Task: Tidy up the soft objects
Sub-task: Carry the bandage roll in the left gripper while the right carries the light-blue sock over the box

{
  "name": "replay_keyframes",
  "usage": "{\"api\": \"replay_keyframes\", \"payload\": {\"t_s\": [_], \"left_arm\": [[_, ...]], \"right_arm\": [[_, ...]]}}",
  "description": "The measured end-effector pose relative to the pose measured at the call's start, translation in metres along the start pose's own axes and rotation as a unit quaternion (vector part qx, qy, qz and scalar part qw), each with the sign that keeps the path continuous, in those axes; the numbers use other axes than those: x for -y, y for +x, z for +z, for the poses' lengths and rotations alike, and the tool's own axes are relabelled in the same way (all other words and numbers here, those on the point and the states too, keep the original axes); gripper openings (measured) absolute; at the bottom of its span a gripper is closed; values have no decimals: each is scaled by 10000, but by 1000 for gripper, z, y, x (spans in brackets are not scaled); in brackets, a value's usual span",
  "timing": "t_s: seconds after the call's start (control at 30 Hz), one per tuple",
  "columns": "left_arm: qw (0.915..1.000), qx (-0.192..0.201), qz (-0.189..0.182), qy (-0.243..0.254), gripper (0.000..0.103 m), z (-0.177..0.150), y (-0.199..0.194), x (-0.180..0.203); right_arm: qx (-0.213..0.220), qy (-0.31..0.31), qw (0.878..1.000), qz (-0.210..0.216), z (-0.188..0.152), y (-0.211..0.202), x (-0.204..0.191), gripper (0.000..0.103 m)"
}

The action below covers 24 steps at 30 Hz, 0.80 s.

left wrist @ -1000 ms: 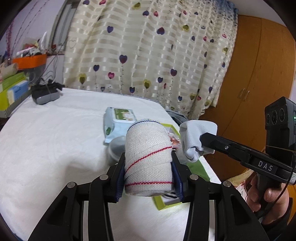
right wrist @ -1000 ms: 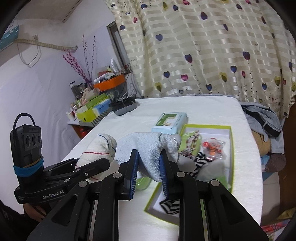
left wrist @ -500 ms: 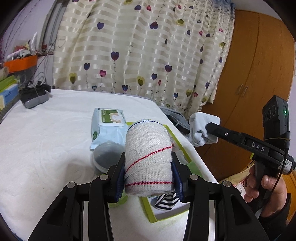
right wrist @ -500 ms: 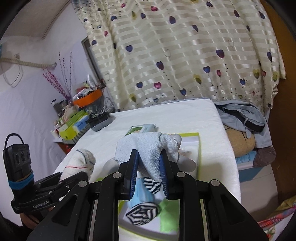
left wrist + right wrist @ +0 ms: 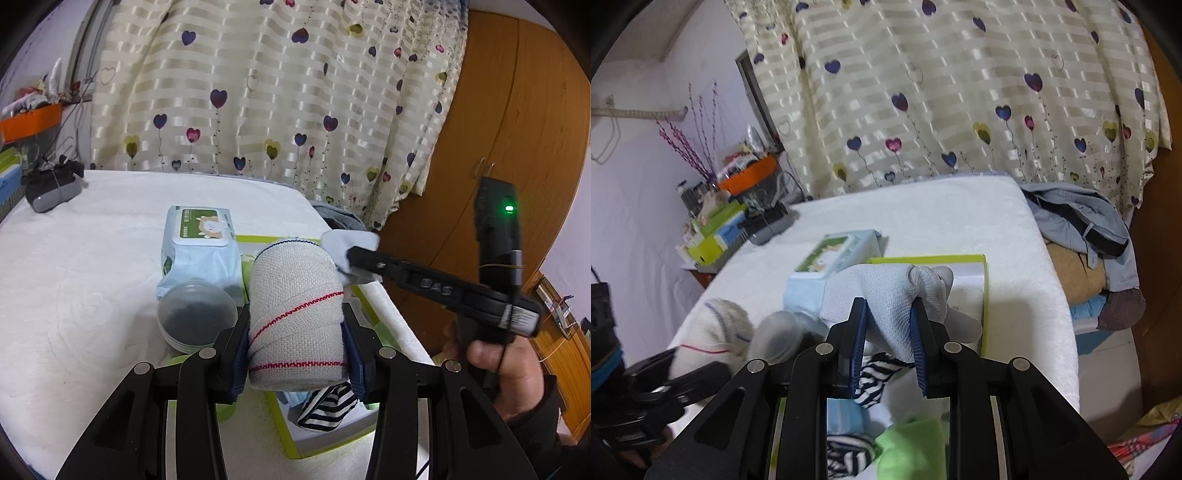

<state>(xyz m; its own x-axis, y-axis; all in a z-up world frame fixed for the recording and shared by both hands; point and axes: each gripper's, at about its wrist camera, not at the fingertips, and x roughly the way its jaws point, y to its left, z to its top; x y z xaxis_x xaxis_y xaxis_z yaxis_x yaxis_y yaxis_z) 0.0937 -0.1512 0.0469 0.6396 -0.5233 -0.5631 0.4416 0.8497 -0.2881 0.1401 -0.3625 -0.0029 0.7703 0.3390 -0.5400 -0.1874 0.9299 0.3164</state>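
My left gripper (image 5: 295, 325) is shut on a rolled beige sock with red stripes (image 5: 295, 299), held above the near end of a green-rimmed box (image 5: 291, 448) on the white table. My right gripper (image 5: 888, 328) is shut on a pale blue sock (image 5: 882, 295) over the same box (image 5: 985, 291); it shows to the right in the left wrist view (image 5: 349, 245). A black-and-white striped sock (image 5: 325, 406) lies in the box. Striped, blue and green soft items (image 5: 864, 380) lie under the right gripper. The beige sock also shows at lower left in the right wrist view (image 5: 716, 325).
A wet-wipes pack (image 5: 199, 243) and a round clear lidded container (image 5: 197, 315) sit left of the box. A grey device (image 5: 51, 188) lies at the far left. Clothes (image 5: 1078, 229) are piled beyond the table's right edge. A wooden wardrobe (image 5: 509, 147) stands right.
Both grippers have moved back and to the right over the box, with the socks still held. The right gripper has swung further from the left one and now sits lower over the box.
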Motion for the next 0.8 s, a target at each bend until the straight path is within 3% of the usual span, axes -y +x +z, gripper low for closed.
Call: {"api": "replay_keyframes", "payload": {"t_s": [0.23,0.37,0.5,0.8], "left_arm": [[10000,-91,-1,-21,42,1,11,0],[9999,-164,-36,13,42,2,19,3],[9997,-230,-65,26,42,2,26,6],[9988,-451,-156,92,42,0,47,14]], "right_arm": [[-71,15,10000,-3,5,24,8,26],[-326,48,9994,-58,4,40,15,30],[-150,-82,9998,-117,2,28,12,42],[174,124,9996,-159,-1,-4,24,43]]}}
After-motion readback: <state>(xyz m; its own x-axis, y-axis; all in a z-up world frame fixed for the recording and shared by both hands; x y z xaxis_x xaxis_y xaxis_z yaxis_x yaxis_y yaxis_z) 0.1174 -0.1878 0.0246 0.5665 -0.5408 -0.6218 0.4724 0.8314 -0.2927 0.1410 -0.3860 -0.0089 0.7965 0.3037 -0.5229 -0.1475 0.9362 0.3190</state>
